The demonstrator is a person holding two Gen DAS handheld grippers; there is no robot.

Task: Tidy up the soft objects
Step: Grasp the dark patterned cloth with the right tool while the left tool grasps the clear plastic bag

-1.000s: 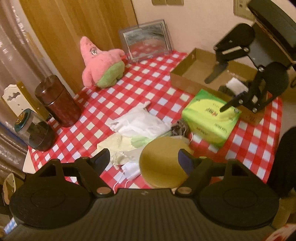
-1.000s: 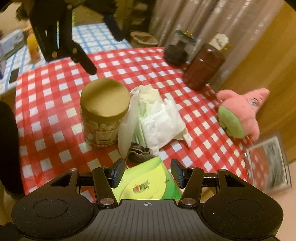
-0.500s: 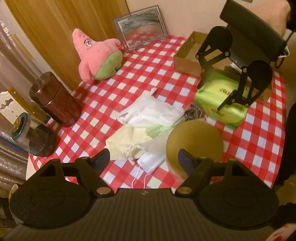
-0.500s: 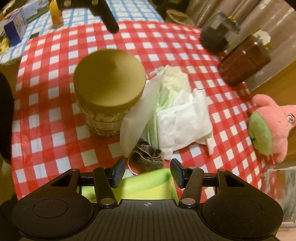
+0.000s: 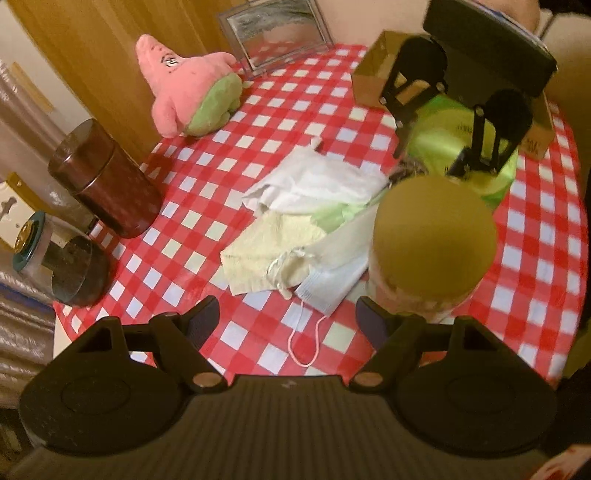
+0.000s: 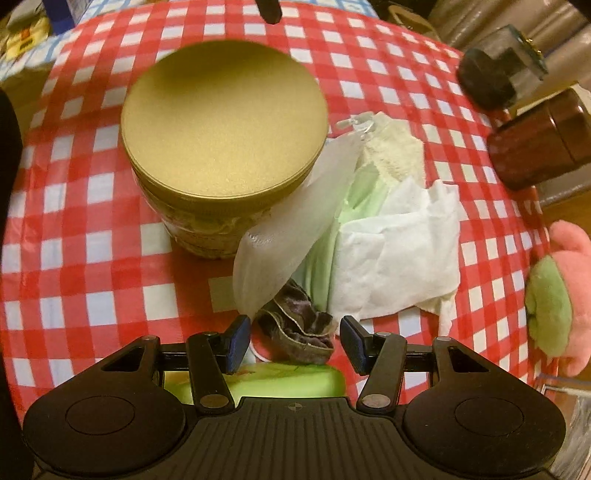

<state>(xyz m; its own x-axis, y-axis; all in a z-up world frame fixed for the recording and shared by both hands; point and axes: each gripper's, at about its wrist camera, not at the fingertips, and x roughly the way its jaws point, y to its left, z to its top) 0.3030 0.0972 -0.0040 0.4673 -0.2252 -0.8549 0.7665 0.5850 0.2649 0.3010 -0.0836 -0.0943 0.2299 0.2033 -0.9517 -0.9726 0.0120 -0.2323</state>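
A pile of soft items lies mid-table: a white cloth [image 5: 314, 181], a pale yellow towel [image 5: 266, 251], a face mask [image 5: 328, 284] and a dark crumpled cloth [image 6: 299, 328]. A pink starfish plush [image 5: 192, 96] sits at the back. My left gripper [image 5: 288, 319] is open and empty, above the mask's ear loop. My right gripper [image 6: 293, 341] is open and empty, just over the dark cloth, with its fingers either side of it. The right gripper [image 5: 450, 136] also shows in the left wrist view, above the green tissue pack [image 5: 461, 147].
A gold-lidded jar [image 6: 221, 122] stands against the pile. A brown canister [image 5: 103, 177] and a glass jar [image 5: 59, 266] stand at the left edge. A cardboard box [image 5: 380, 74] and a framed mirror [image 5: 273, 33] are at the back.
My right gripper has moved forward and down over the tissue pack to the dark cloth. My left gripper has drawn nearer the pile and the jar. Both stay open.
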